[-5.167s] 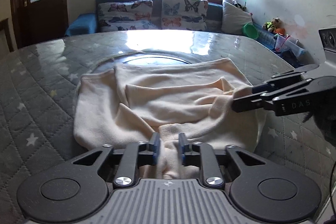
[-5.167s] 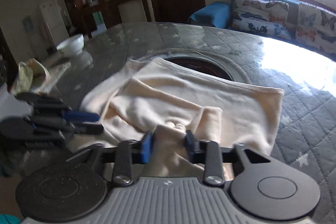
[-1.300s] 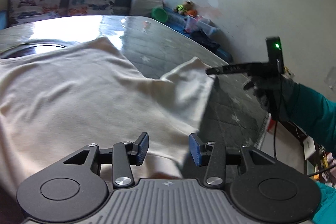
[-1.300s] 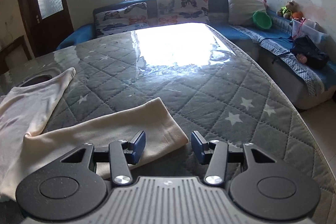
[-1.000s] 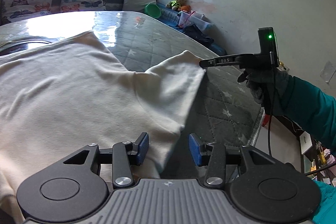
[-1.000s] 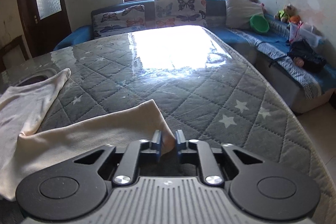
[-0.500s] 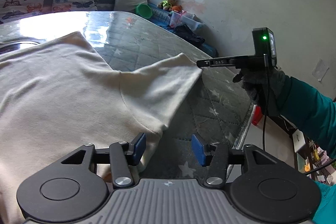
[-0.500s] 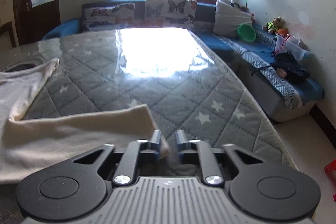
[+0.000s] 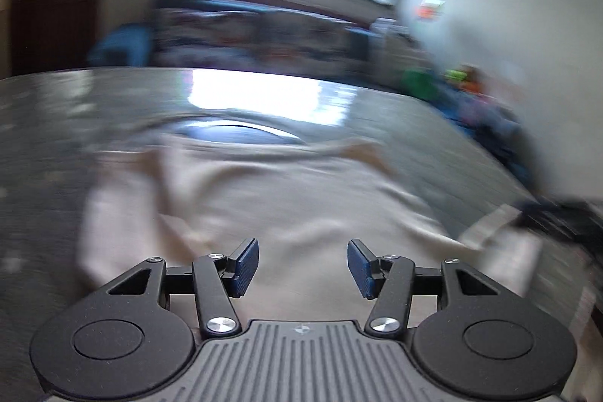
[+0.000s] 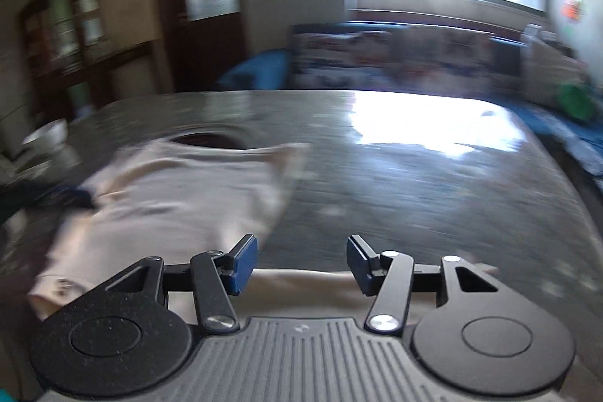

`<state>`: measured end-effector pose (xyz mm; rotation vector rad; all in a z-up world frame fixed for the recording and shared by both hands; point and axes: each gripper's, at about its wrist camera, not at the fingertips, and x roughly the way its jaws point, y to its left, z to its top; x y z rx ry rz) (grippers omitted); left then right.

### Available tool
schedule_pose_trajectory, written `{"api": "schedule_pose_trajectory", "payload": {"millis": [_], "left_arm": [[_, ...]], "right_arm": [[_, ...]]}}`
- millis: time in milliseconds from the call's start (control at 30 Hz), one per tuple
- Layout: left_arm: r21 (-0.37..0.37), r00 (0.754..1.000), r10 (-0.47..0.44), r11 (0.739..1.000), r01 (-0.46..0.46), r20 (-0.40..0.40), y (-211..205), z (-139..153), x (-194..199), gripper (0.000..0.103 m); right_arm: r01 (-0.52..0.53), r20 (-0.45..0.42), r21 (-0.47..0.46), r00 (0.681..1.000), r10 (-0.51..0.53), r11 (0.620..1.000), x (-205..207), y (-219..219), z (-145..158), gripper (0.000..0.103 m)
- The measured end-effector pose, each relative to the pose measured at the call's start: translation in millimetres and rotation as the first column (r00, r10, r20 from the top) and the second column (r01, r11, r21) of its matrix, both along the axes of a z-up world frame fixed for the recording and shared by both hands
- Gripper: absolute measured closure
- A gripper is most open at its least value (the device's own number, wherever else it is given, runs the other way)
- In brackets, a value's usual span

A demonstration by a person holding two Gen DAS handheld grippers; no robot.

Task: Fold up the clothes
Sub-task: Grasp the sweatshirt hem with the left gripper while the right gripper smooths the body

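Note:
A cream garment lies spread and rumpled on the grey quilted table; both views are motion-blurred. My left gripper hovers over its near part, open, with nothing between the blue pads. The right gripper shows as a dark blur at the garment's right sleeve end. In the right wrist view the garment lies to the left, and a strip of its sleeve sits low under the right gripper. Those jaws are opening and the pads press on nothing. The left gripper shows at the far left.
A dark round inset sits in the table just behind the garment. A white bowl stands at the table's far left edge. A blue sofa with patterned cushions runs along the window wall, with a green bowl on it.
The right gripper, shut on the sleeve cuff before, has opened and let it go. Both cameras have swung and risen, now facing the garment's body and the window.

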<state>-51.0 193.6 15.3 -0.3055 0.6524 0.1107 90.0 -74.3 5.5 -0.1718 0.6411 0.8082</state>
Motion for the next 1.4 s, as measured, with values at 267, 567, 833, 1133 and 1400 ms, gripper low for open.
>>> {"api": "schedule_pose_trajectory", "payload": {"millis": [267, 567, 833, 1133, 1400], "left_arm": [[0.020, 0.971, 0.231, 0.973, -0.230, -0.061, 74, -4, 45, 0.074], [0.095, 0.956, 0.276, 0.959, -0.267, -0.102, 94, -19, 97, 0.080], [0.121, 0.956, 0.272, 0.959, -0.258, -0.113, 88, -28, 109, 0.077], [0.092, 0.929, 0.366, 0.928, -0.361, -0.051, 101, -17, 97, 0.082], [0.159, 0.936, 0.338, 0.934, -0.321, -0.094, 90, -27, 107, 0.082]], "right_arm": [[-0.192, -0.041, 0.003, 0.981, 0.192, 0.981, -17, 58, -14, 0.050], [-0.277, -0.111, -0.014, 0.955, 0.274, 0.961, -23, 79, -35, 0.050], [-0.300, -0.144, -0.009, 0.944, 0.296, 0.954, -21, 81, -41, 0.049], [-0.310, -0.147, 0.001, 0.940, 0.307, 0.951, -20, 83, -43, 0.049], [-0.315, -0.148, 0.005, 0.938, 0.312, 0.949, -20, 85, -43, 0.045]]}}
